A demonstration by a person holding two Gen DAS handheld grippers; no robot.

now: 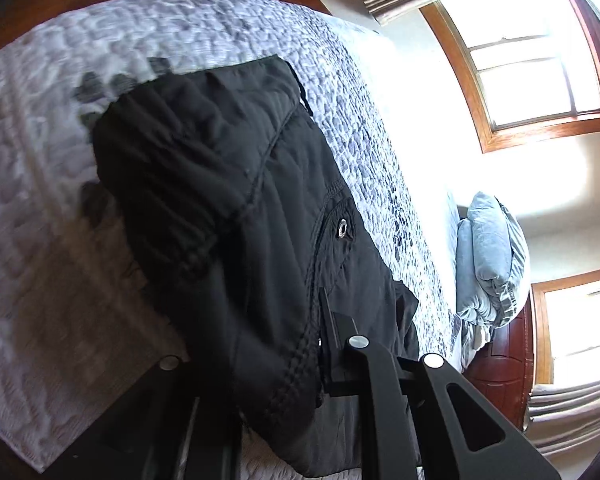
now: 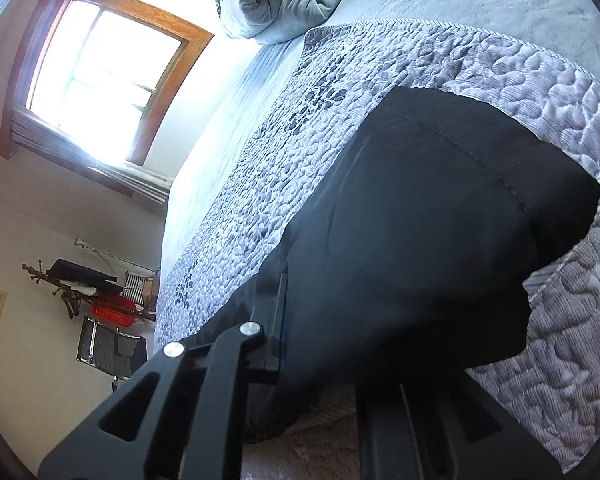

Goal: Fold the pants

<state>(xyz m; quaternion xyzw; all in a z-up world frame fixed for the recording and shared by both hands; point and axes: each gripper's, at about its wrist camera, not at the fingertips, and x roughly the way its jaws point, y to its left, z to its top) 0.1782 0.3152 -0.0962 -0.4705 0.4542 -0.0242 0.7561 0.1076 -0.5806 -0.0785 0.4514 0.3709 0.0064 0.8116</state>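
The black pants (image 1: 236, 208) lie on the quilted bed (image 1: 40, 208), their near edge gathered and raised off the cover. The left claw (image 1: 324, 344) is clamped on the waist end near the eyelet, the right claw (image 2: 280, 320) clamped on the other near edge. Judging by this, a fold is underway: edges gripped, not yet carried over and laid flat.
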